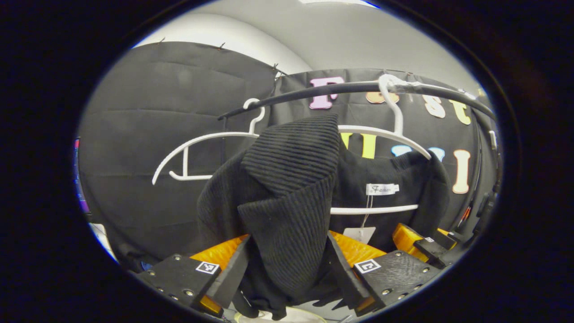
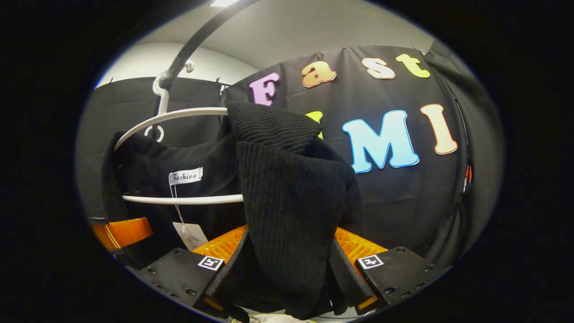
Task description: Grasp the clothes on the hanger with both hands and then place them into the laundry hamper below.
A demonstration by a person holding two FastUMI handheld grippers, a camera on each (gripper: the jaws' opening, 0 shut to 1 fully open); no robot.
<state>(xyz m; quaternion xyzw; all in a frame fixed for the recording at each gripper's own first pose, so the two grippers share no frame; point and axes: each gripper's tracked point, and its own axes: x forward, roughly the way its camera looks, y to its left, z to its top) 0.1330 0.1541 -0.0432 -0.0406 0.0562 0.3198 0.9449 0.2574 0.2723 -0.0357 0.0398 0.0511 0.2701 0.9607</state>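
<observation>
A black ribbed knit sweater (image 1: 291, 179) hangs on a white hanger (image 1: 381, 134) from a dark rail (image 1: 341, 87). My left gripper (image 1: 289, 269) is shut on a bunched fold at one shoulder of the sweater. In the right gripper view the same sweater (image 2: 291, 188) drapes over the white hanger (image 2: 179, 199), and my right gripper (image 2: 287, 273) is shut on the other shoulder fold. A white neck label (image 2: 185, 176) and a paper tag (image 2: 190, 235) show inside the collar. Each view catches the other gripper off to the side: the right one (image 1: 426, 244), the left one (image 2: 121, 231).
An empty white hanger (image 1: 202, 143) hangs on the rail to the left of the sweater. Black cloth walls stand close behind and to both sides. A pale rounded edge (image 1: 287, 316) peeks out under the sweater's hem, too little of it to tell what it is.
</observation>
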